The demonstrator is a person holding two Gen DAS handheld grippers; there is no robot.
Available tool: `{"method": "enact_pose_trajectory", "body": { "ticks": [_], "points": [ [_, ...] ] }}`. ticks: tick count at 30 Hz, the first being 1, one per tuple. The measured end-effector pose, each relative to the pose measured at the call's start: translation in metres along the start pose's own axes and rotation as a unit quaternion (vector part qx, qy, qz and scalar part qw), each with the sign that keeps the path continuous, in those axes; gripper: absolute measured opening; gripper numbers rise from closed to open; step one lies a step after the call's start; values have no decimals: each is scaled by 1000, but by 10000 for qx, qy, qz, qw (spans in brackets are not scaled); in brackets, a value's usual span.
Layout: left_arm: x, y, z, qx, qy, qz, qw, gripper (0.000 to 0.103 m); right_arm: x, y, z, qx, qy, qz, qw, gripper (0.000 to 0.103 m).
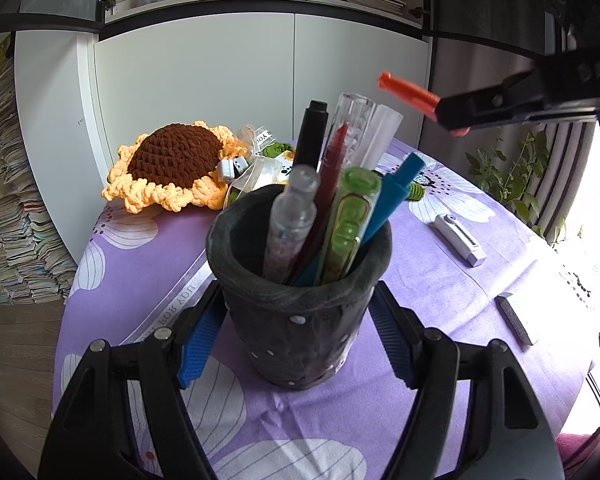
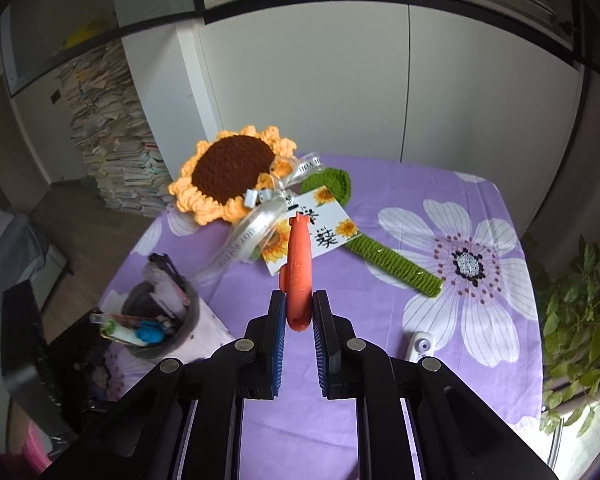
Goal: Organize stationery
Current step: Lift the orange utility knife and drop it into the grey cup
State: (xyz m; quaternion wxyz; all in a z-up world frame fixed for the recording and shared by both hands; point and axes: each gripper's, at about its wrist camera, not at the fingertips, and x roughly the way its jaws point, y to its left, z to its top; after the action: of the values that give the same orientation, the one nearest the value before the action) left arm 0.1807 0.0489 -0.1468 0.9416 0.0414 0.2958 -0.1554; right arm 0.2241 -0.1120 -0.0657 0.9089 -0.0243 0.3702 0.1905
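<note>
The left gripper [image 1: 300, 340] brackets the dark pen cup [image 1: 300, 320] on the purple-clothed counter [image 1: 440, 280], blue pads at its sides. Upper right, the right gripper [image 1: 448, 114] clamps an orange pen [image 1: 408, 90] above the cup. A crochet sunflower [image 1: 172, 164] lies behind.

You see an orange pen [image 2: 298, 276] between blue-padded black jaws, a dark grey pen holder [image 1: 300, 312] dotted white, a lilac tablecloth [image 2: 380, 320] printed with white flowers, and a crocheted sunflower [image 2: 232, 172]: brown centre, yellow petals, green stem.
</note>
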Motion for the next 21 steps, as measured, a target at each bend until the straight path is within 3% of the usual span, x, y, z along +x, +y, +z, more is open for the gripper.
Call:
{"method": "enact_pose_trajectory", "body": {
  "ticks": [5, 10, 15, 21],
  "points": [
    [0, 0, 0, 4, -6, -1, 10000, 72, -43, 28, 7, -306, -160, 789, 9963, 14],
    [-1, 0, 0, 7, -12, -1, 10000, 72, -49, 50, 10, -397, 449, 1866, 9806, 14],
    [-1, 0, 0, 4, -8, -4, 10000, 72, -18, 47, 17, -28, 1367, 2331, 9628, 14],
    [-1, 1, 1, -17, 23, -13, 10000, 72, 6, 33, 26, 410, 1960, 2466, 9482, 14]
  ]
}}
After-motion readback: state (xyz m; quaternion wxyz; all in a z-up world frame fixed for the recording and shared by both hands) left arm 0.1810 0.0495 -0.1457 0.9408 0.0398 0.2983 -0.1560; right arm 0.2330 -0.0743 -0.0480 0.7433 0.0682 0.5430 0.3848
